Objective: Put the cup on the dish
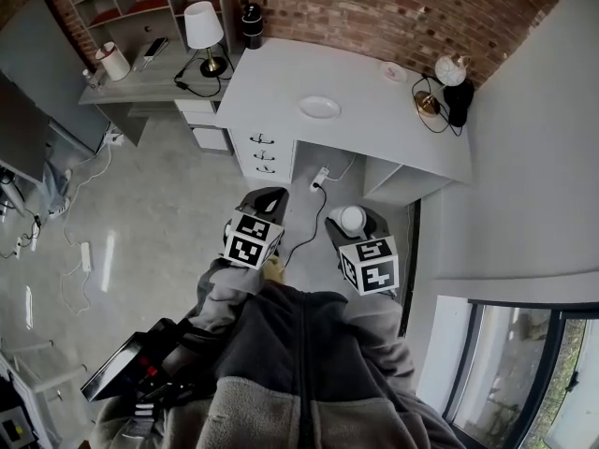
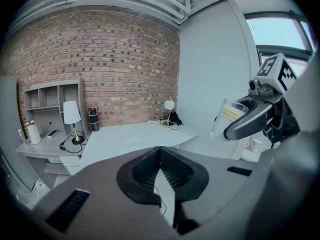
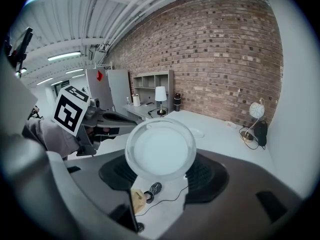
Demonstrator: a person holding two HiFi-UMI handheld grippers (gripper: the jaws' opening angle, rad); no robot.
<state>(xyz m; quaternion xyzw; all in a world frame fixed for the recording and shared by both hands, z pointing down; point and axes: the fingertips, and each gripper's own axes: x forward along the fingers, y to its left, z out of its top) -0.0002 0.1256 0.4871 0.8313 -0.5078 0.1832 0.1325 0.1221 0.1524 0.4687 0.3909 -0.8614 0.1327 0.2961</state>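
right fingers (image 3: 212,176): gripping the cup (image 3: 160,149) | left fingers (image 2: 142,171): pinched together, nothing in them | dish (image 1: 319,107): on the desk (image 1: 384,120)

One cup (image 1: 353,218), one dish (image 1: 319,107), two lamps (image 1: 203,28).

Grey fleece jacket (image 1: 299,363); dark hand-held grippers (image 1: 267,197) (image 1: 353,216), marker cubes (image 1: 253,239) (image 1: 370,265).

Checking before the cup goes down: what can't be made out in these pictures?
- Dish: too small in every view to show its rim or depth.
- Cup: its body hides where the right gripper grips it, right gripper view.
- Small item near the globe lamp, head view: too small to name.
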